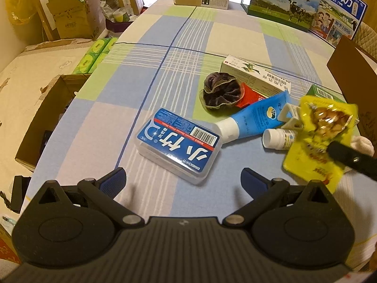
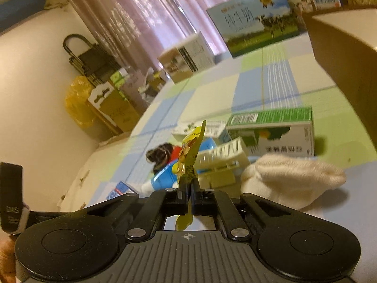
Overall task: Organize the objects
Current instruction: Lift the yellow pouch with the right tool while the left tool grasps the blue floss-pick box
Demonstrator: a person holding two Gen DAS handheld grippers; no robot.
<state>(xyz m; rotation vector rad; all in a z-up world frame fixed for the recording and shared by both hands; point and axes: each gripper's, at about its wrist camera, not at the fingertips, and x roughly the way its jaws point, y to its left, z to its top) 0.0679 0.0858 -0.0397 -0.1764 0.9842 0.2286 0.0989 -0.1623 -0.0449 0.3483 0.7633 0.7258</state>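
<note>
Above the right part of the table (image 1: 150, 75), the right tool (image 2: 188, 194) is clamped on the lower edge of a yellow snack packet (image 1: 315, 139), which hangs in the air over a small white bottle (image 1: 278, 138) and a white clip (image 1: 291, 118). The left tool (image 1: 182, 180) has its fingers wide apart, with nothing between them, just before a clear floss box (image 1: 179, 145). I think the grip is thin: the packet is held only by its seam, so a quick swing can let it slip or twist out. It can also brush the blue tube (image 1: 254, 118) or the white sock (image 2: 289, 176) and push them aside.
</note>
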